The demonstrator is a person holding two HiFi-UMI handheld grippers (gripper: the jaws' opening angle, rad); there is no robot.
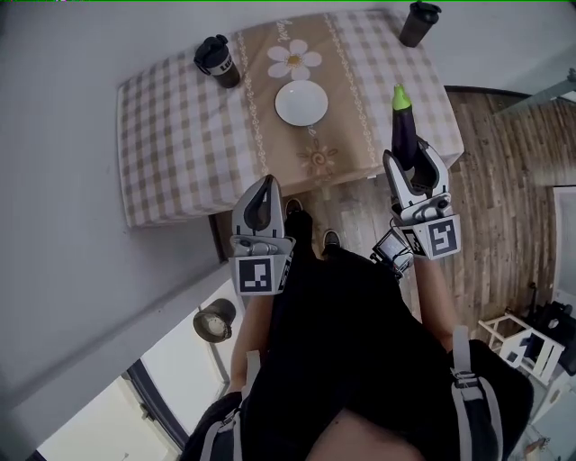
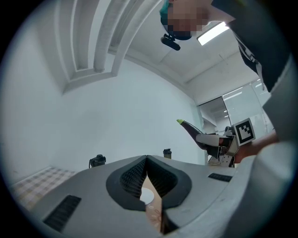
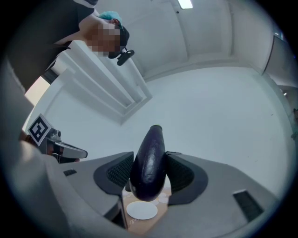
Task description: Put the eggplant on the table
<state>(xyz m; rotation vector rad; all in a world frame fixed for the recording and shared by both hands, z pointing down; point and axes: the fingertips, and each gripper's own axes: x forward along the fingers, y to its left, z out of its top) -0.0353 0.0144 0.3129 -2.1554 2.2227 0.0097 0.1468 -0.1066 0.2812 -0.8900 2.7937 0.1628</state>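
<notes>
The eggplant (image 1: 403, 135) is dark purple with a green tip and stands upright in my right gripper (image 1: 411, 160), which is shut on its lower part. It hangs over the near right edge of the checked table (image 1: 180, 135). In the right gripper view the eggplant (image 3: 149, 162) fills the gap between the pads, above a white plate (image 3: 142, 210). My left gripper (image 1: 264, 183) is shut and empty, level, just short of the table's near edge. The left gripper view shows its jaws (image 2: 146, 160) meeting at the tips, with the eggplant (image 2: 190, 129) off to the right.
A white plate (image 1: 301, 103) lies mid-table on a beige runner. Dark cups stand at the back left (image 1: 218, 60) and back right (image 1: 419, 22). Wooden floor (image 1: 504, 180) lies to the right, a white wall to the left. The person's shoes (image 1: 294, 209) are by the table.
</notes>
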